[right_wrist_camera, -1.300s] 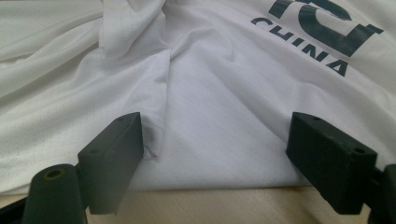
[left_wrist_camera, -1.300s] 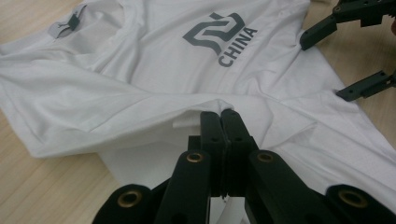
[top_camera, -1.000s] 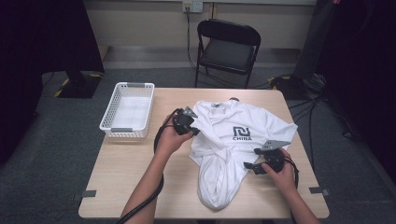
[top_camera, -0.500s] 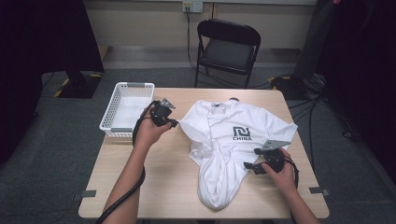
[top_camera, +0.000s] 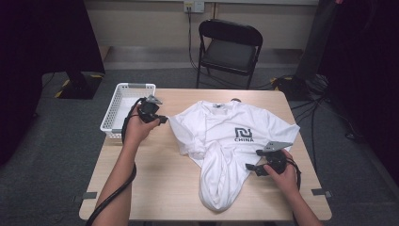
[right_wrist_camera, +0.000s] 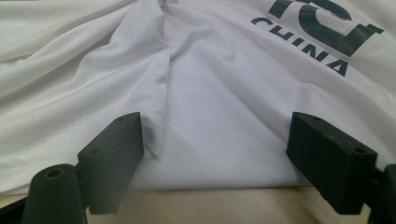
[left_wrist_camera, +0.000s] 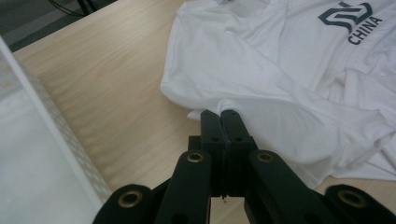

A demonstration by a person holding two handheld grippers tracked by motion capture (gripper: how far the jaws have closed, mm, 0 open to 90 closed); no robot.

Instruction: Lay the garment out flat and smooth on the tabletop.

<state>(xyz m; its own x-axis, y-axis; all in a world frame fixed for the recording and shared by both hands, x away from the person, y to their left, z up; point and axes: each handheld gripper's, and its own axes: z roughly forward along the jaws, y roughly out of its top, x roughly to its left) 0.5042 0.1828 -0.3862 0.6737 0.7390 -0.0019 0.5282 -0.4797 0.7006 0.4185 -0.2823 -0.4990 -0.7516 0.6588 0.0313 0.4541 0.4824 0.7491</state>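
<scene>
Shirt: a white T-shirt (top_camera: 226,141) with a dark "CHINA" logo lies crumpled on the table (top_camera: 160,183), chest print facing up, toward the right half of the tabletop. A bunched fold of it runs down toward the near edge.

Left gripper: the left gripper (top_camera: 157,117) is held in the person's left hand (top_camera: 134,129) over the table, between the basket and the shirt's left sleeve edge.

Left fingers: pressed fully together. In the left gripper view their tips (left_wrist_camera: 223,122) meet the rim of the shirt (left_wrist_camera: 289,93) at a small tuck of cloth; whether any fabric is pinched between them cannot be told.

Right gripper: the right gripper (top_camera: 254,167) rests low at the shirt's right side, held by the right hand (top_camera: 282,172), pointing into the cloth.

Right fingers: spread wide. In the right gripper view the two fingers (right_wrist_camera: 114,154) straddle a flat panel of the shirt (right_wrist_camera: 219,121) just below the logo; the hem lies between them on the table, and a fold crease runs up from beside the left finger. The pads do not press on the cloth.

Basket: a white plastic basket (top_camera: 115,110) sits at the table's left edge, just beside the left hand and apart from the shirt.

Background: a black folding chair (top_camera: 228,47) stands beyond the table's far edge.
</scene>
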